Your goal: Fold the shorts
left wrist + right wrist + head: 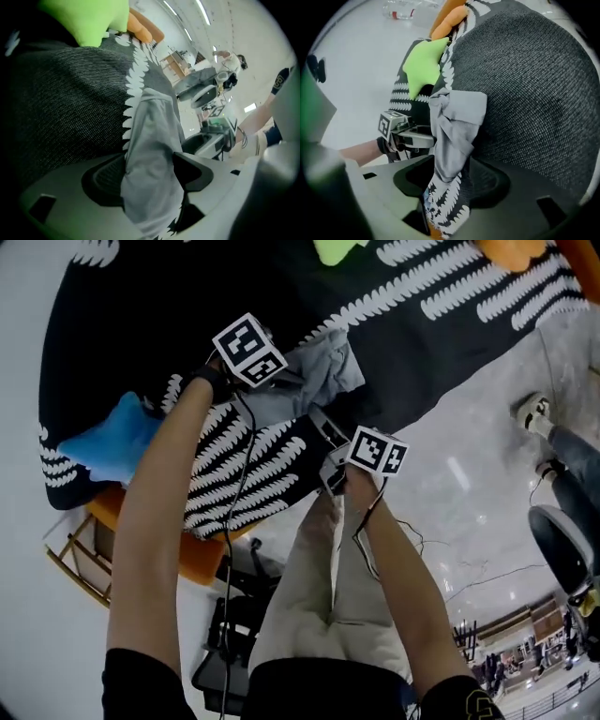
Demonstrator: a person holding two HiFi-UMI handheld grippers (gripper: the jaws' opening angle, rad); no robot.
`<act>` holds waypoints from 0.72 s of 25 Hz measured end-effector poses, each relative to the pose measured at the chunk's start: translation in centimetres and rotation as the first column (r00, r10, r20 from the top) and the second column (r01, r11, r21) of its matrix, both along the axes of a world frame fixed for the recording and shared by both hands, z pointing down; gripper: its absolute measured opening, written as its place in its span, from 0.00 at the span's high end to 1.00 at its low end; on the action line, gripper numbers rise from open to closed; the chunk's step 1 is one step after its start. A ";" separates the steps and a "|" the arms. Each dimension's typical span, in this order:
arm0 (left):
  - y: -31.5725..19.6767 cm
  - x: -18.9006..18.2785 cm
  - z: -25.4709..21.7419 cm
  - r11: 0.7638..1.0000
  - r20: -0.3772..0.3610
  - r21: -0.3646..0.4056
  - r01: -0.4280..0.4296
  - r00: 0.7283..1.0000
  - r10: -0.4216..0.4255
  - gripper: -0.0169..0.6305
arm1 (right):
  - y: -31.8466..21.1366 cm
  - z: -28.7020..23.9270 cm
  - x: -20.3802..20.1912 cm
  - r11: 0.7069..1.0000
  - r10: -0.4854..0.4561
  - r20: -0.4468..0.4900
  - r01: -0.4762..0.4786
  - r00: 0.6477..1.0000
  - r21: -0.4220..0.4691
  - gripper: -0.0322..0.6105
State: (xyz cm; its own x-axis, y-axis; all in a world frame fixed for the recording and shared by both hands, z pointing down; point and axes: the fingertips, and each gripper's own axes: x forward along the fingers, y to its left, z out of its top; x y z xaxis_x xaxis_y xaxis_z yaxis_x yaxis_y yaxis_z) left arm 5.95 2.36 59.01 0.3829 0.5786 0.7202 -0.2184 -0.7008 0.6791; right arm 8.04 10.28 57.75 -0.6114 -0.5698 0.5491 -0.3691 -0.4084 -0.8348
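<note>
The grey shorts (323, 371) lie bunched near the front edge of a table draped in a black cloth with white leaf print (141, 315). My left gripper (286, 381) reaches them from the left. In the left gripper view its jaws stand wide, with a fold of the shorts (154, 136) hanging loose between them. My right gripper (328, 451) comes in from the front edge. Grey fabric (457, 117) and the cloth's patterned hem (445, 201) run between its jaws, and dark gaps show on both sides of them.
A green item (337, 249) and an orange one (511, 251) lie at the table's far edge, a blue cloth (112, 442) at its left corner. A wooden chair (80, 559) stands below left. A person's shoes (534, 413) and a black office chair (562, 545) are at the right.
</note>
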 end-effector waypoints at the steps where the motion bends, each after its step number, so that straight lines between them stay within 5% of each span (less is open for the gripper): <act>1: -0.1 0.1 0.0 1.000 0.004 -0.003 0.031 1.000 -0.031 0.46 | 0.2 0.2 -0.2 1.000 0.005 -0.005 -0.006 1.000 -0.005 0.56; 2: -0.3 0.1 -0.2 0.998 0.004 0.000 0.056 0.998 -0.056 0.50 | 0.4 0.6 -0.1 1.000 0.010 -0.018 -0.010 1.000 -0.017 0.59; 4: -0.7 -0.2 -0.9 0.996 -0.008 0.024 0.080 0.997 -0.080 0.83 | 0.6 1.1 0.1 0.999 0.003 -0.044 -0.005 0.999 -0.041 0.74; 6: -0.7 -0.8 -2.2 0.991 -0.029 0.011 0.136 0.990 -0.136 0.85 | 0.6 0.8 0.2 0.999 -0.019 -0.041 0.018 0.999 -0.038 0.87; 12: 0.8 -3.5 -4.0 0.919 -0.070 -0.099 0.381 0.919 -0.388 0.86 | 1.3 -1.2 -0.9 0.995 -0.099 0.001 0.099 0.995 0.027 0.90; 18: 1.6 -6.7 -9.4 0.805 -0.169 -0.162 0.571 0.787 -0.593 0.87 | 0.0 -4.7 -1.8 0.960 -0.244 -0.066 0.251 0.967 0.126 0.89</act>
State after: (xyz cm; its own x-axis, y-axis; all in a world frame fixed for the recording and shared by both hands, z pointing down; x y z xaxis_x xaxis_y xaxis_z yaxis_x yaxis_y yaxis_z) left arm -0.76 3.96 49.58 0.7990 0.2605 0.5420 -0.4149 -0.4137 0.8104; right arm 6.29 10.31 53.02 -0.7168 -0.4737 0.5117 -0.4865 -0.1861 -0.8536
